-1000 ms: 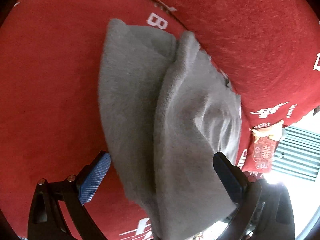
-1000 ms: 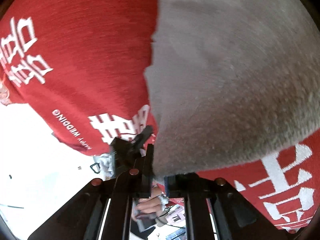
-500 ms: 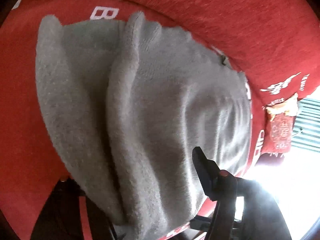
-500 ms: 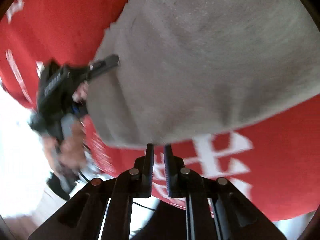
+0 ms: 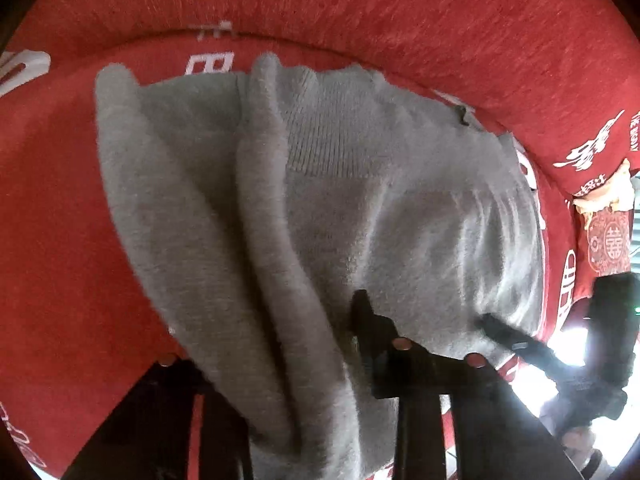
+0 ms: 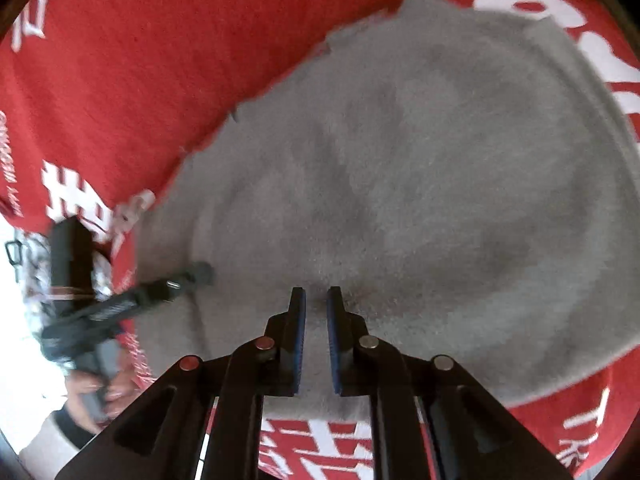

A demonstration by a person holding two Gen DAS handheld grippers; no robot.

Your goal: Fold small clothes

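Across the red cover with white lettering, the left wrist view shows a grey knit garment spread out, its ribbed band toward the far edge. A thick fold of the garment runs from that far edge down to the left gripper. The jaws have just been closing, and the fold lies between them: one dark finger presses against the knit, while the other is buried under the cloth. To the right of the garment, the right gripper reaches in with its tip at the garment's near corner, and a red embroidered cushion sits past the garment's right edge.

Over the same garment, the right wrist view shows the right gripper pointing down at the near hem. Its blue-padded fingers stand nearly together, only a narrow slot between them, and whether any cloth is pinched at the tips I cannot tell. Left of the garment, the left gripper touches the knit's edge, blurred, held by a hand in a dark cuff.
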